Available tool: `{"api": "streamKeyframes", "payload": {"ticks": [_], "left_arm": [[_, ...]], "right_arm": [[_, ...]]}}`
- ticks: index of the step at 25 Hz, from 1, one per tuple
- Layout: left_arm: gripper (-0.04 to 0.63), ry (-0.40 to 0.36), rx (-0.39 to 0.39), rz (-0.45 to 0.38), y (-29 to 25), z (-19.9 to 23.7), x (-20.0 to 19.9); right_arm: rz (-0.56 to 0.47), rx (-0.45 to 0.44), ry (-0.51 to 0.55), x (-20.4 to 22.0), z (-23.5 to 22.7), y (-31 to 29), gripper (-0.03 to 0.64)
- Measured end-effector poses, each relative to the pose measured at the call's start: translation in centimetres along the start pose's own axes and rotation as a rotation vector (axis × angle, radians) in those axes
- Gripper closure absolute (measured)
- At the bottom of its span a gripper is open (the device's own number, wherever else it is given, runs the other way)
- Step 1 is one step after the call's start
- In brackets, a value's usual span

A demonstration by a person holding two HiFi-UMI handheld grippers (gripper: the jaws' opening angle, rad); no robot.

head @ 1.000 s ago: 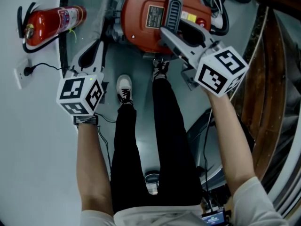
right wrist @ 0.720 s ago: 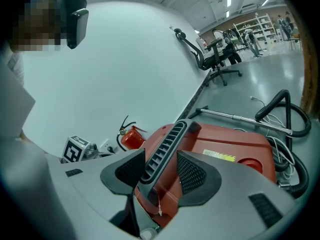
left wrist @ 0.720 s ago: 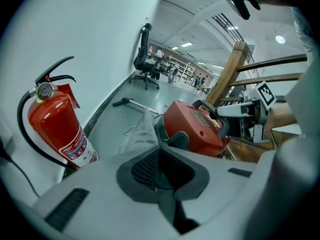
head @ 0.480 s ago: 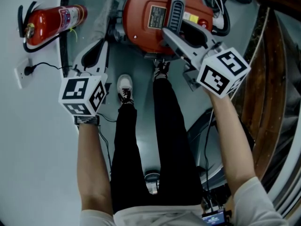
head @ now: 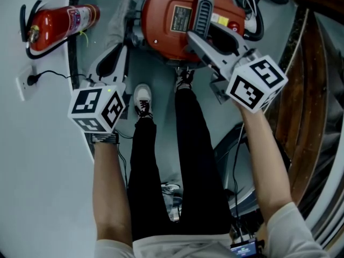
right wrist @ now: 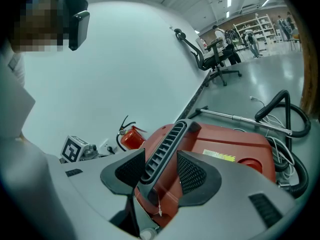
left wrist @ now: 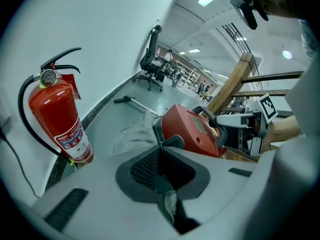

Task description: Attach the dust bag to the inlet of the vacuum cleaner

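both grippers closed: one on the bag, one on the vacuum's handle
left gripper point(left wrist: 159, 134) has its fingers point(left wrist: 140, 166) pressed together on a raised edge of the grey dust bag point(left wrist: 131, 134), which drapes to the floor just left of the red vacuum cleaner point(right wrist: 225, 144). right gripper point(right wrist: 161, 156) clasps the black ribbed handle point(right wrist: 167, 139) on its top. a fire extinguisher point(left wrist: 57, 119) stands far left by the wall.

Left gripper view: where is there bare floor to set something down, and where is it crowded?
Bare floor lies along the wall, between the fire extinguisher and the metal tube. It is crowded around the vacuum cleaner, with the dust bag bunched against it.
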State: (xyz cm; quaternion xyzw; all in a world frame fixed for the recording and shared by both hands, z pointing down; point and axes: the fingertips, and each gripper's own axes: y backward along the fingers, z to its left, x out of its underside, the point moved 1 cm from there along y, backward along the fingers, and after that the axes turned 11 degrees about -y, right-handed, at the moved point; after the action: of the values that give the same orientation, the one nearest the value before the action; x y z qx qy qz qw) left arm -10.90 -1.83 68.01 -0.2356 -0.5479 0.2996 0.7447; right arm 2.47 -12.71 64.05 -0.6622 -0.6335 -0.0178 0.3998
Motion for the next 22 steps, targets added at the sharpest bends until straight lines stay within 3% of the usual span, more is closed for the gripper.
{"api": "streamKeyframes", "payload": {"ticks": [22], "left_arm": [[0.571, 0.003, 0.064, -0.003, -0.16, -0.67, -0.19]], "right_arm": [[-0.009, 0.005, 0.010, -0.05, -0.02, 0.06, 0.408]]}}
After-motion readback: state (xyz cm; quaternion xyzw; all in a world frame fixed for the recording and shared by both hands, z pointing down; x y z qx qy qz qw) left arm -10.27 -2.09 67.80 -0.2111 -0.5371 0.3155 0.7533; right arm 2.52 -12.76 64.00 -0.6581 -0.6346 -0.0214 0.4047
